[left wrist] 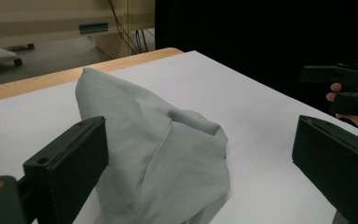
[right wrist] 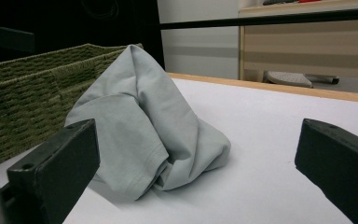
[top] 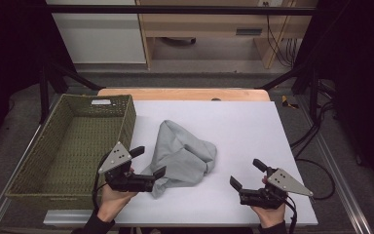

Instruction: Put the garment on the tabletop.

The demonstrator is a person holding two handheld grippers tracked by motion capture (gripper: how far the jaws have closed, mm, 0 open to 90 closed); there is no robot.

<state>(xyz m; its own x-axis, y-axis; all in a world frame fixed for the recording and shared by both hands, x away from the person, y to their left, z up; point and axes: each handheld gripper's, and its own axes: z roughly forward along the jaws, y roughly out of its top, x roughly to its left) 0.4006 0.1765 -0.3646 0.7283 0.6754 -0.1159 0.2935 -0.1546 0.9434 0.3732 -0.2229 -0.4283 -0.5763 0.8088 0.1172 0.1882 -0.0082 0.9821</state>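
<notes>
Two grippers up, both with jaws spread wide and nothing between them. Left gripper (top: 147, 161) sits at the near-left corner of the grey cloth (top: 182, 156); one jaw tip overlaps the cloth's near edge in the high view, contact or not I cannot tell. In the left gripper view the cloth (left wrist: 158, 158) bulks up right ahead, between the two jaws and a bit toward the left one. Hand (top: 114, 197) grips it from below, grey three-cornered plate on top.

Right gripper (top: 246, 174) is well right of the cloth, over bare white table surface (top: 253, 126), jaws pointed roughly back toward the cloth. From the right gripper view the cloth (right wrist: 154, 126) stands off ahead, nearer the left jaw, not touched.

Cloth itself: crumpled heap, peaked at the far end, seam and folded hem visible, resting on the white surface. Woven green basket (top: 39, 161) just left of the cloth, its right wall beside the cloth's far-left edge; whether they touch, cannot tell. Wooden table edge (top: 185, 92) runs beyond the cloth's far side.
</notes>
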